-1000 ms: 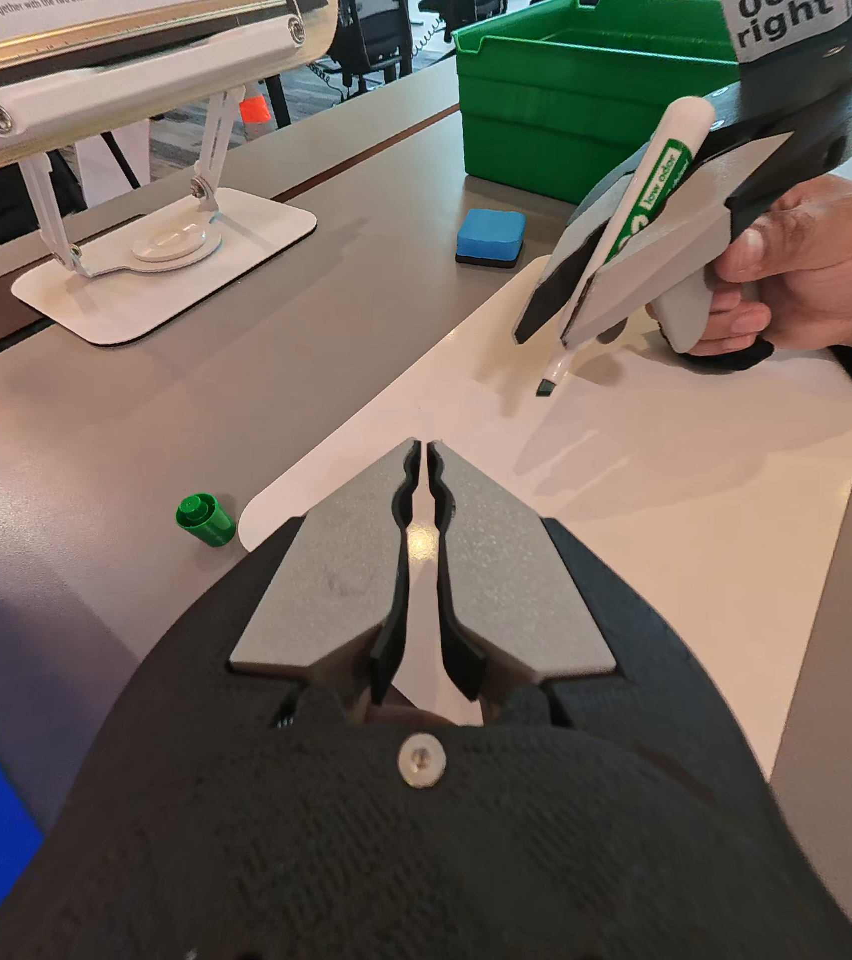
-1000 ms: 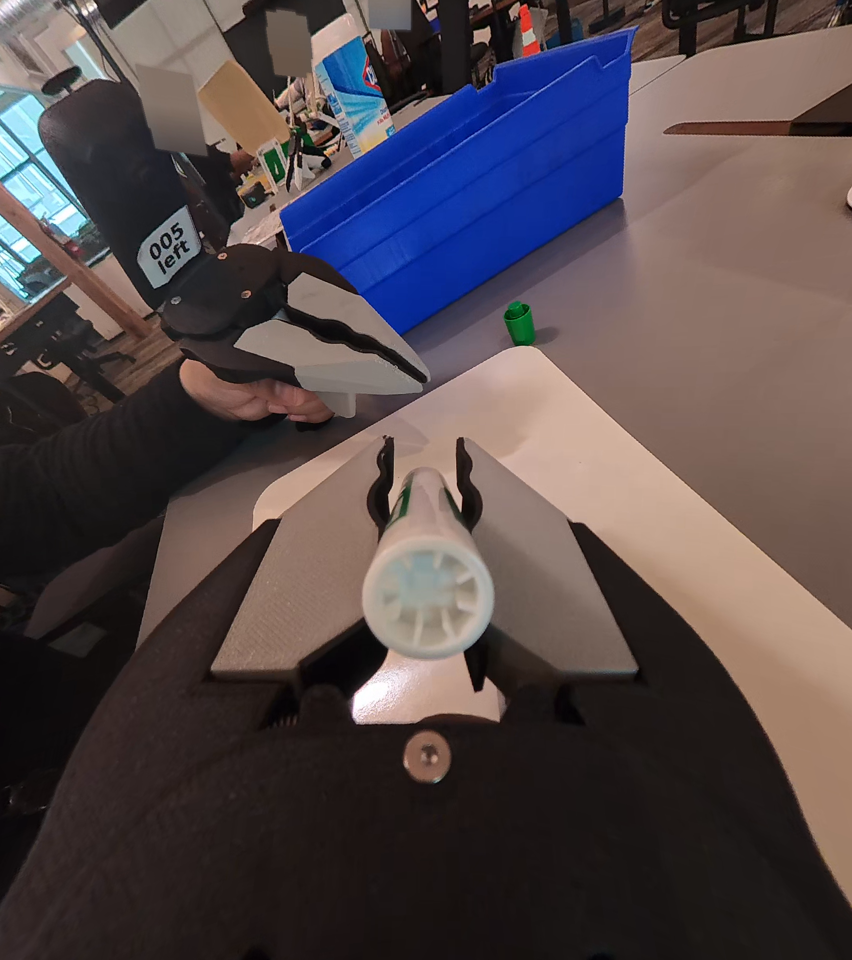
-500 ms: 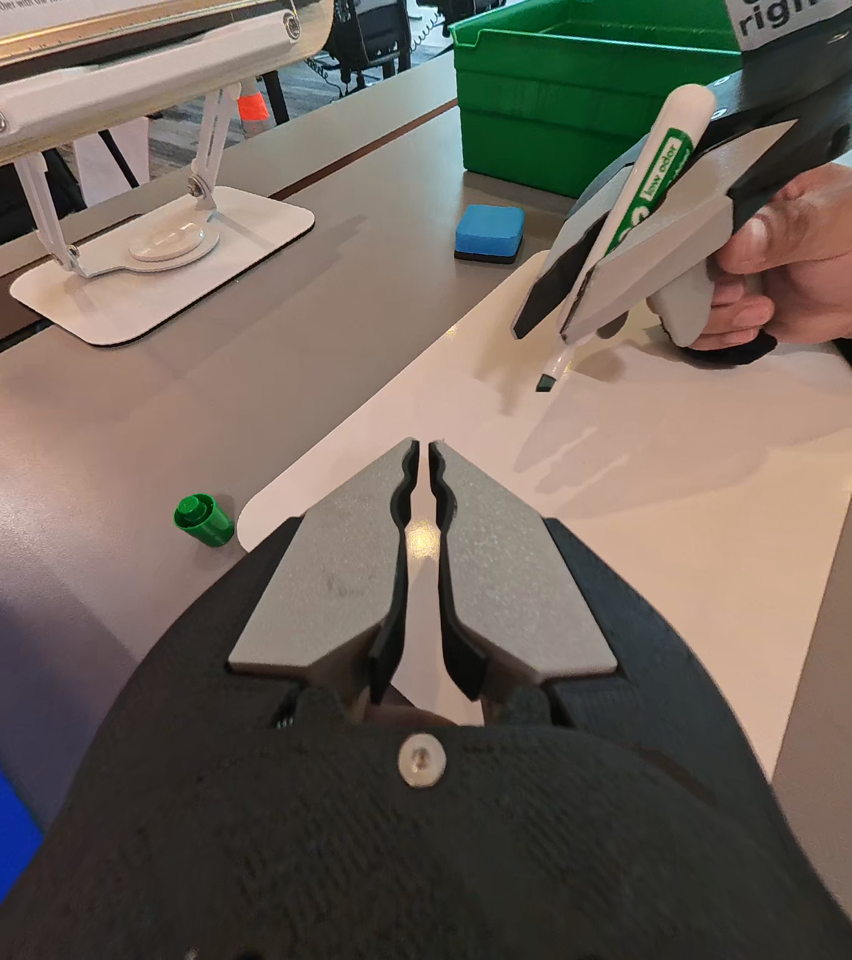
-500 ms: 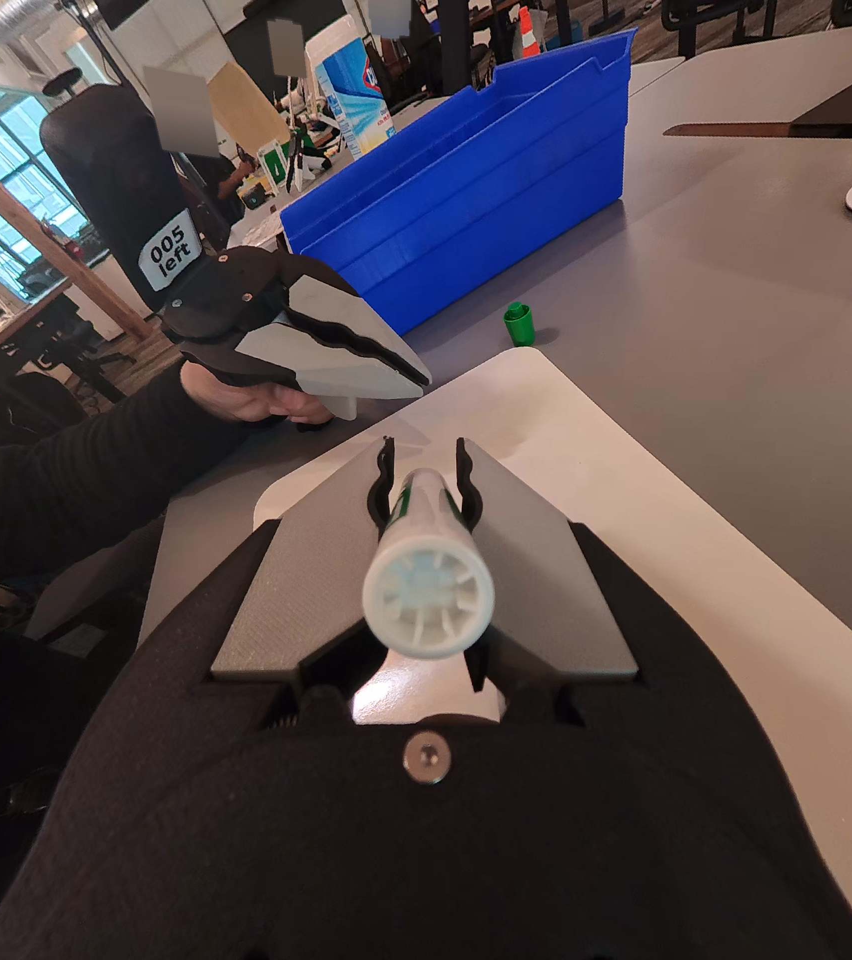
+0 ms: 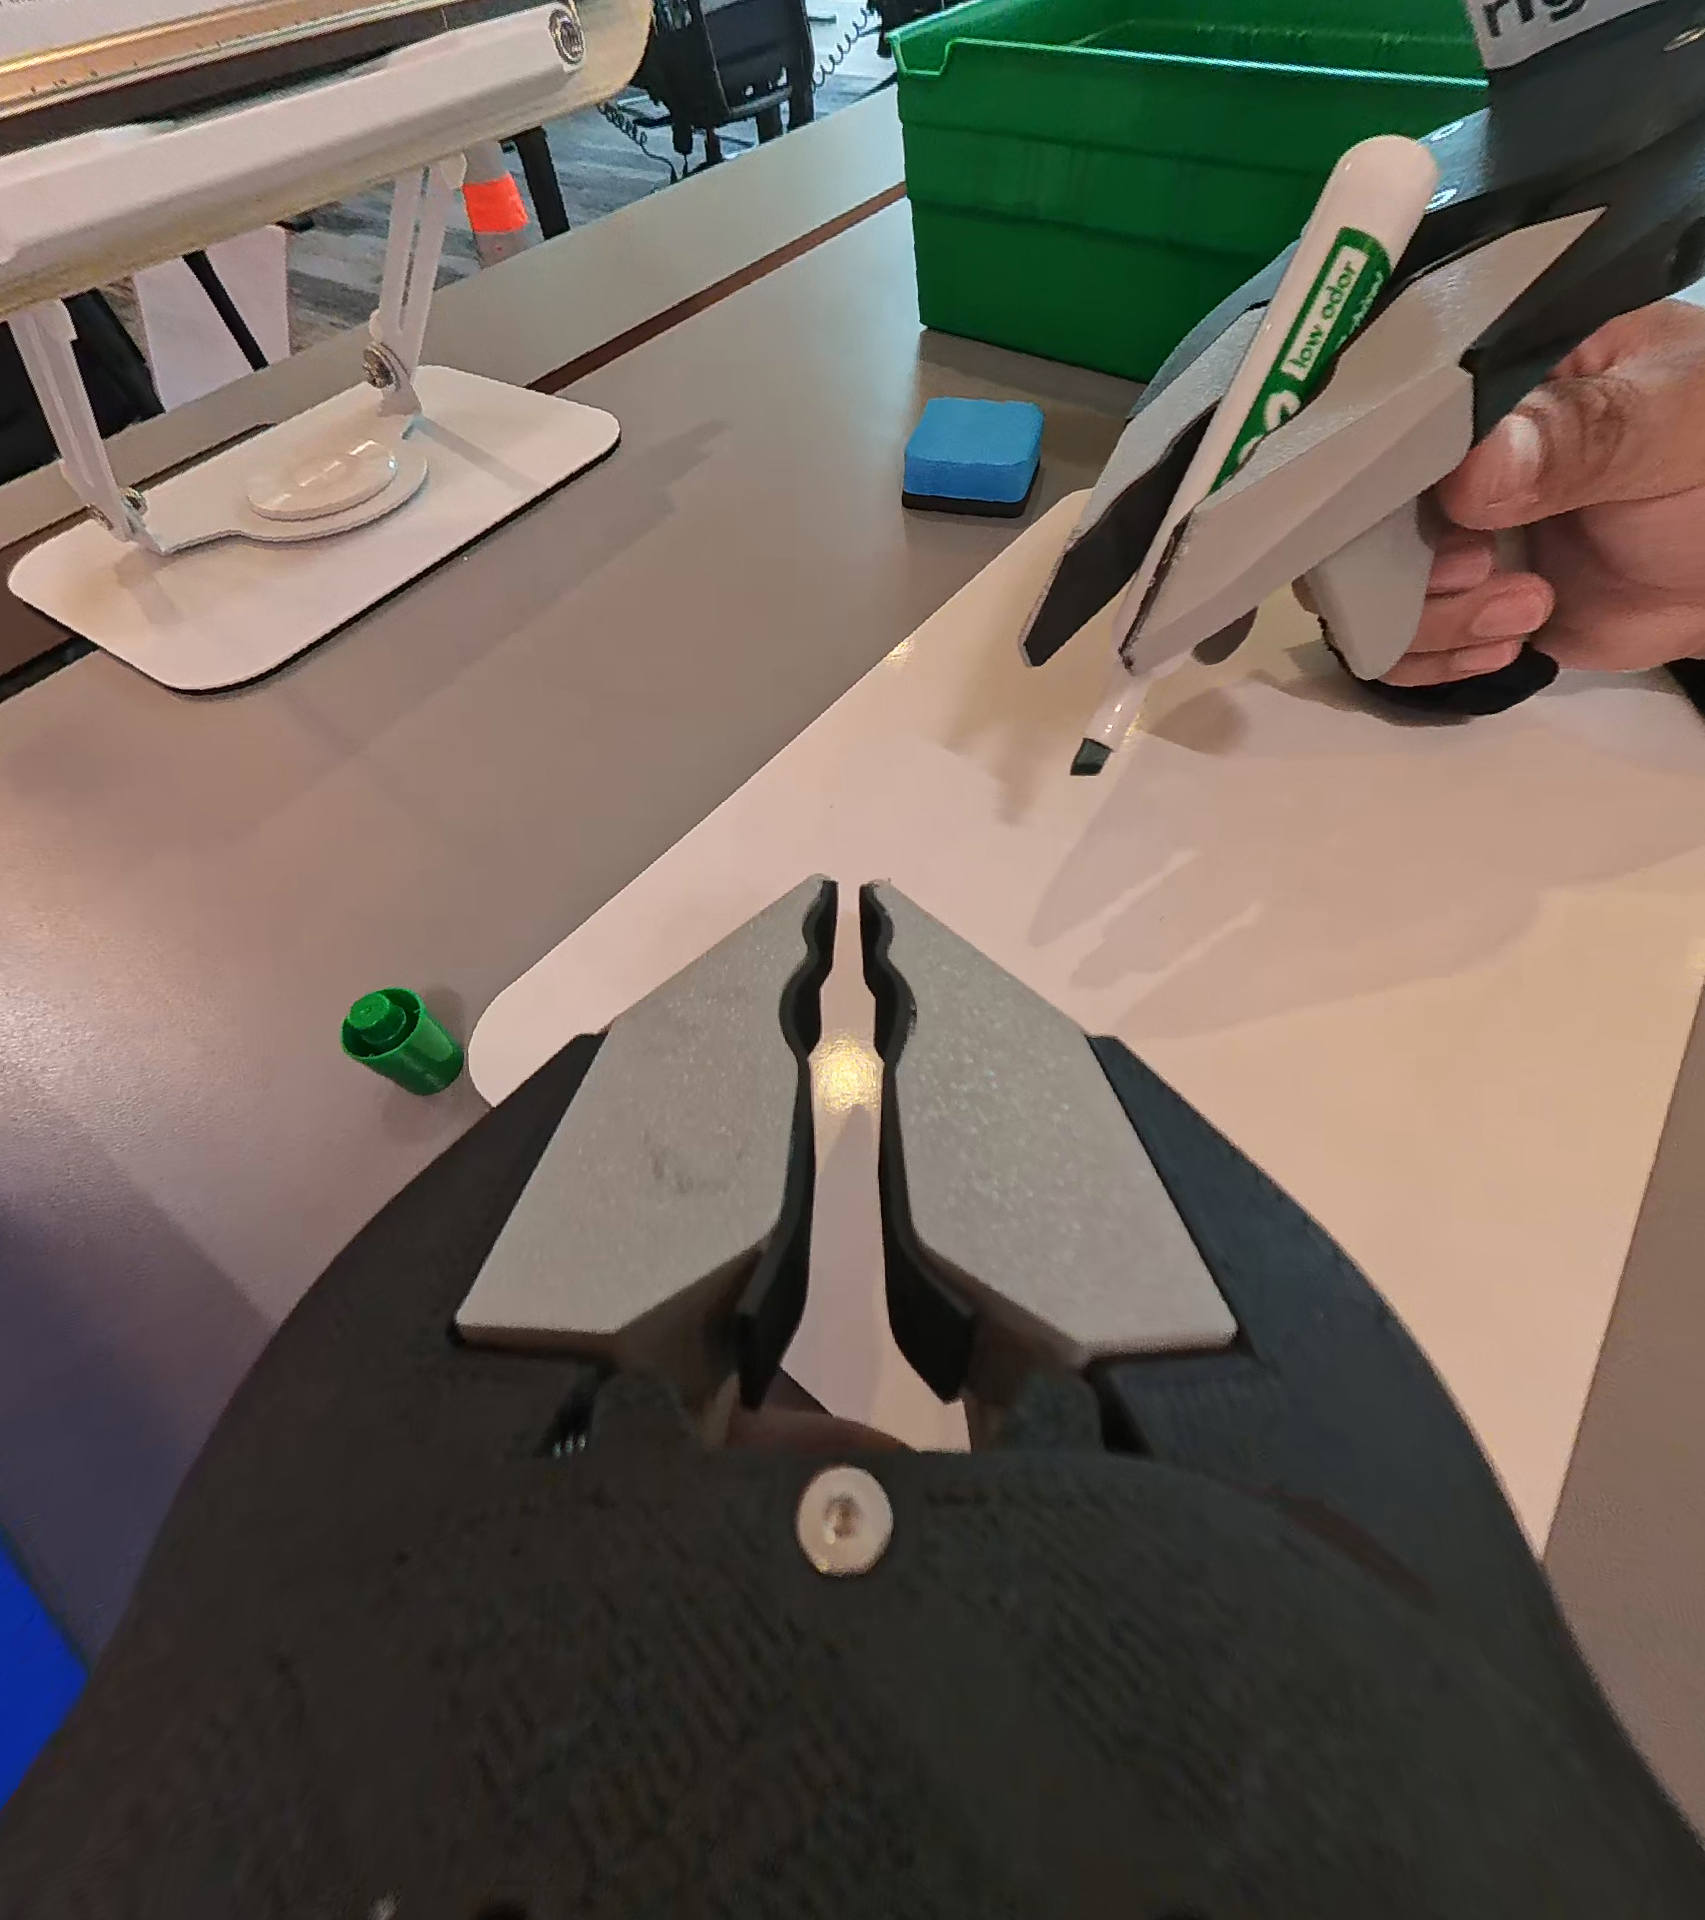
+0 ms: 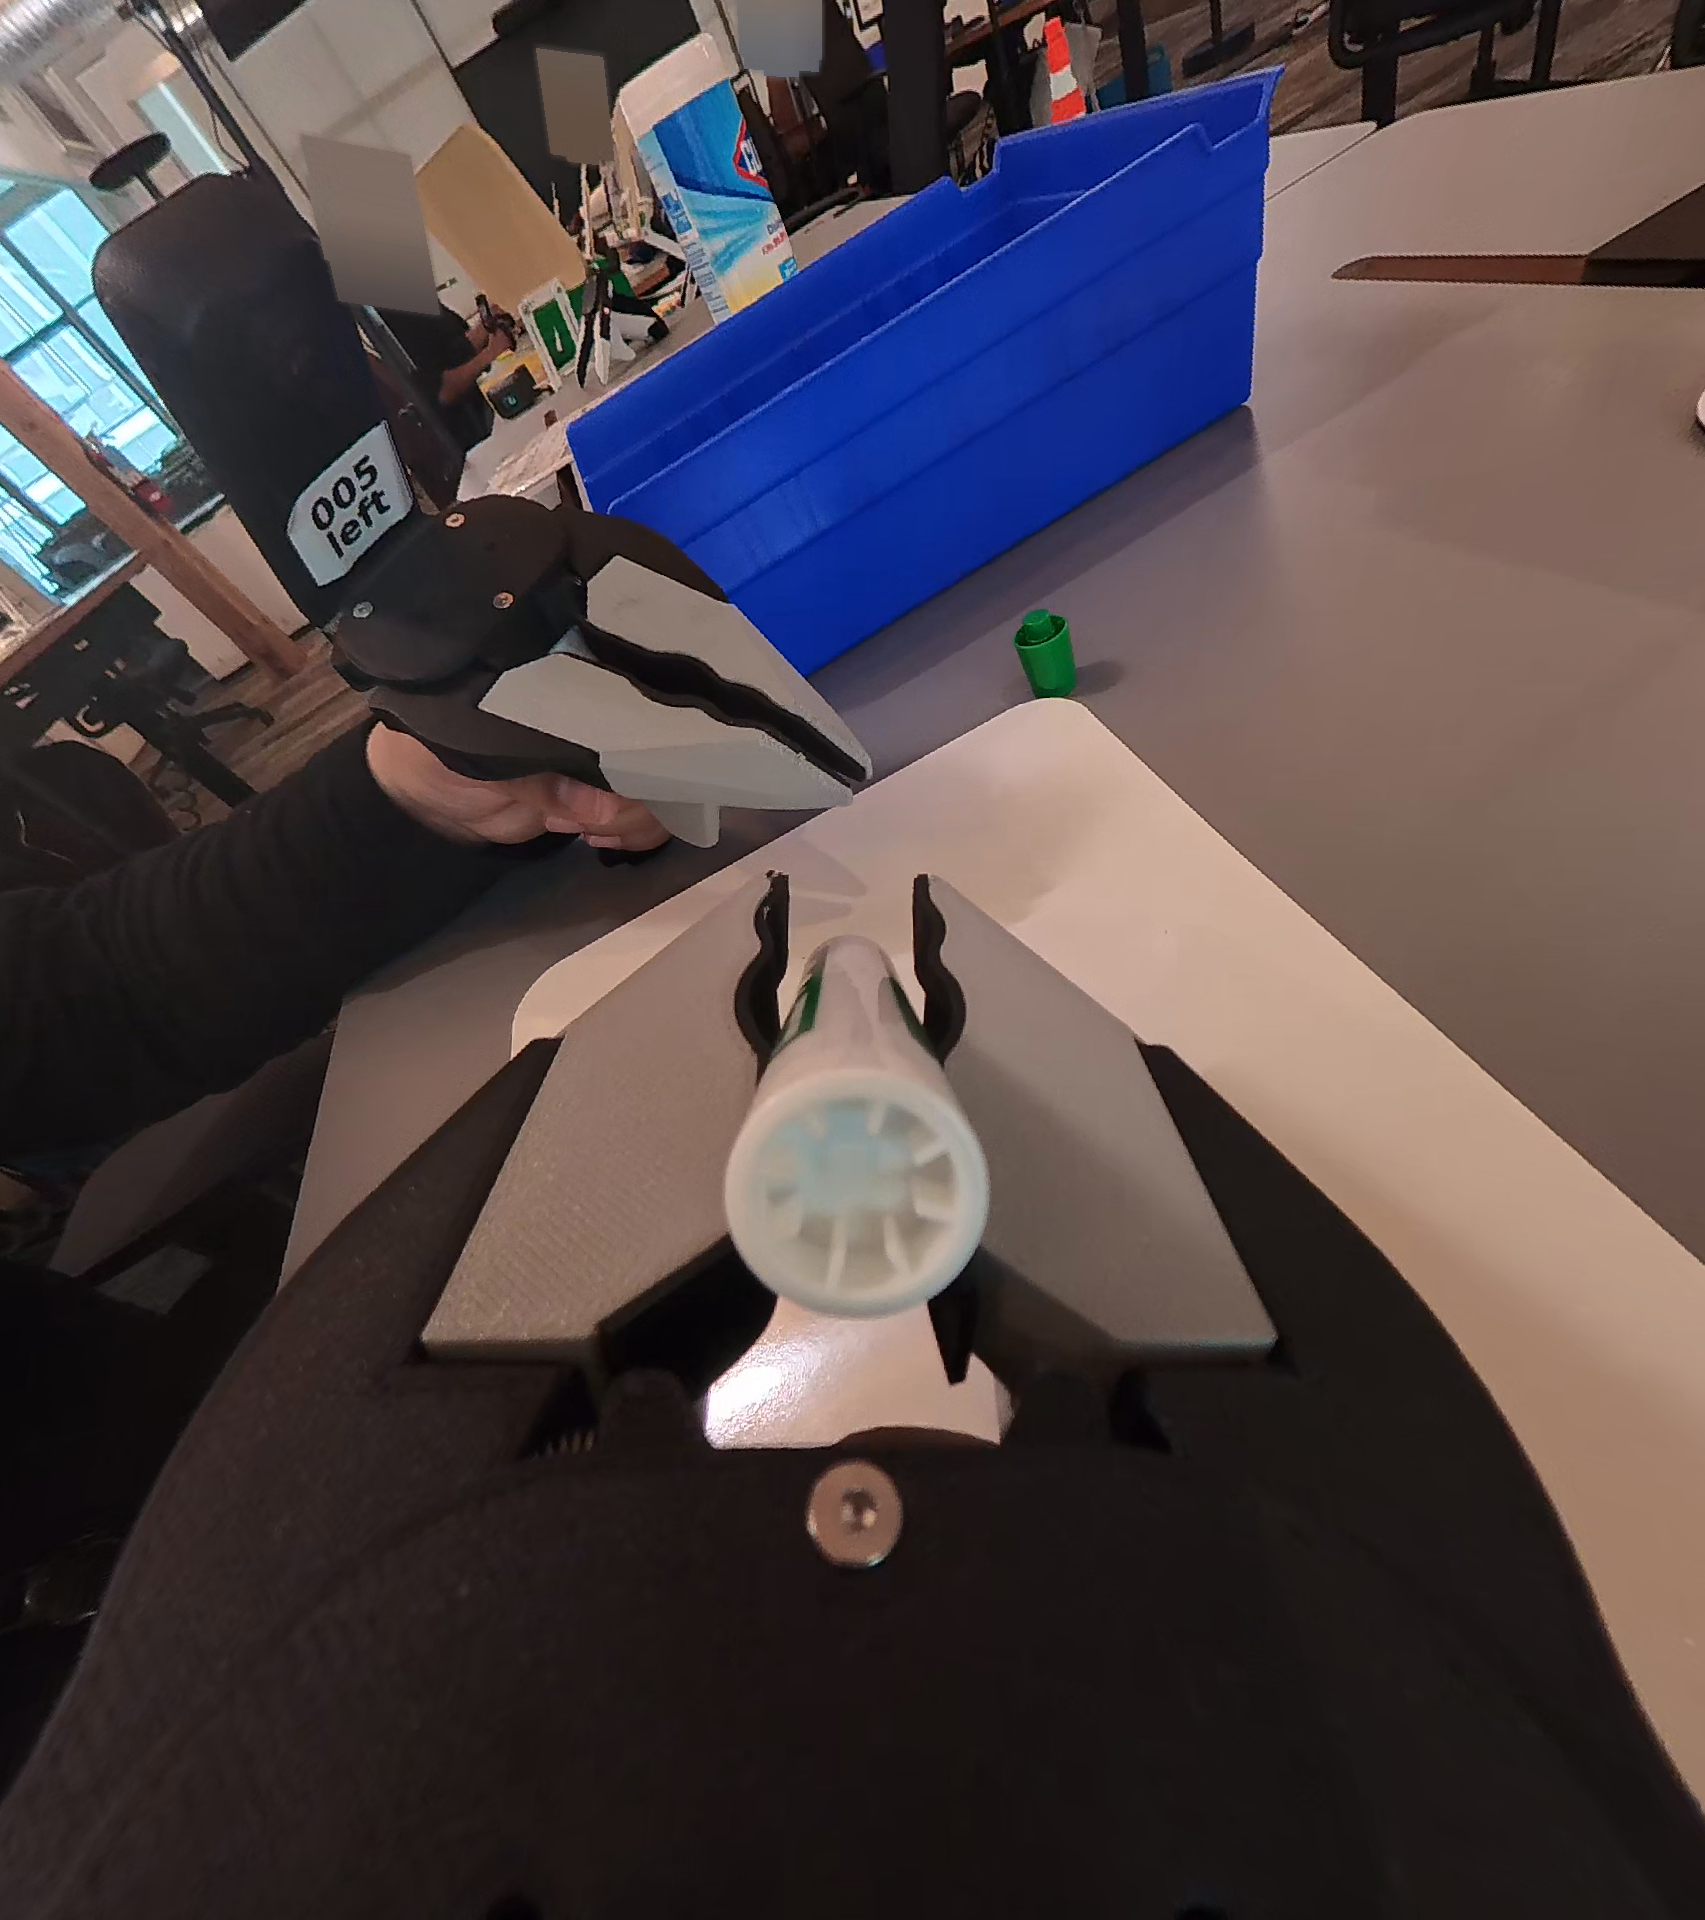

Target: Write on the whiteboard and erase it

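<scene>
Right gripper (image 5: 1128,613) clamped on a white dry-erase marker with a green label band (image 5: 1315,312), barrel caught between the jaws, uncapped dark chisel tip pointing down past the fingertips. From the left wrist view the tip appears to sit just above the flat white whiteboard sheet with rounded corners (image 5: 1347,987), its shadow close beneath; contact cannot be confirmed. No ink visible on the board.

Left gripper (image 5: 848,904) empty, jaws drawn nearly together with a thin slit between, held low over the near corner of the board, across from the right gripper.

Small green marker cap (image 5: 401,1039) lies on the grey table (image 5: 204,831) just left of the left gripper's tips, just off the board's corner. Blue foam eraser with a dark base (image 5: 973,452) rests on the table beyond the right gripper's tip, near the board's far edge, in front of a green plastic bin (image 5: 1087,208). Blue plastic bin (image 6: 931,395) behind the left gripper.

Judgement: the writing step, at its very start. Next move calls for lowering the tip to light contact and dragging it across the board, keeping the marker's tilt steady so the chisel edge stays flat. The eraser waits for afterwards.
</scene>
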`<state>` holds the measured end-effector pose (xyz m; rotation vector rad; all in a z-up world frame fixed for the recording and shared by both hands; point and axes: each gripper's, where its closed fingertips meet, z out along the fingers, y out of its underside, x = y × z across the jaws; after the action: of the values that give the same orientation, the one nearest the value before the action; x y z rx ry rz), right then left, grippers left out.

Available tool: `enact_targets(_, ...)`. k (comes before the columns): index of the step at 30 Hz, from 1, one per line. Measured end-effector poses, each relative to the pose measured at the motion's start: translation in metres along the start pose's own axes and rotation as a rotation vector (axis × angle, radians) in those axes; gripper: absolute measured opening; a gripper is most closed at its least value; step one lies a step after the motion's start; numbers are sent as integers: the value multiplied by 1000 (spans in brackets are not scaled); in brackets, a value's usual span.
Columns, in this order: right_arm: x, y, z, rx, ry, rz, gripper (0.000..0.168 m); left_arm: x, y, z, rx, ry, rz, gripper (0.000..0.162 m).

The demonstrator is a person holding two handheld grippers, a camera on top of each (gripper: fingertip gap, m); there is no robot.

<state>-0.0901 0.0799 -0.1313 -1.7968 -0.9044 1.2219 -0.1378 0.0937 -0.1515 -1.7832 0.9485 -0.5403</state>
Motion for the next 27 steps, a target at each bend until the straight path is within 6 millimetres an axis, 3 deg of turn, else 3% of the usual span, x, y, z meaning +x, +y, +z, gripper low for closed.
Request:
enact_targets(11, -1, -5, -3, 24, 5, -22, 21, 2, 3, 1, -23, -5, 25, 3)
enact_targets(18, 2, 0, -2, -18, 42, -62, 21, 1, 4, -10, -73, 3, 66, 0)
enact_targets(27, 2, 4, 9, -79, 97, -158, 21, -29, 35, -5, -213, -105, -97, 0)
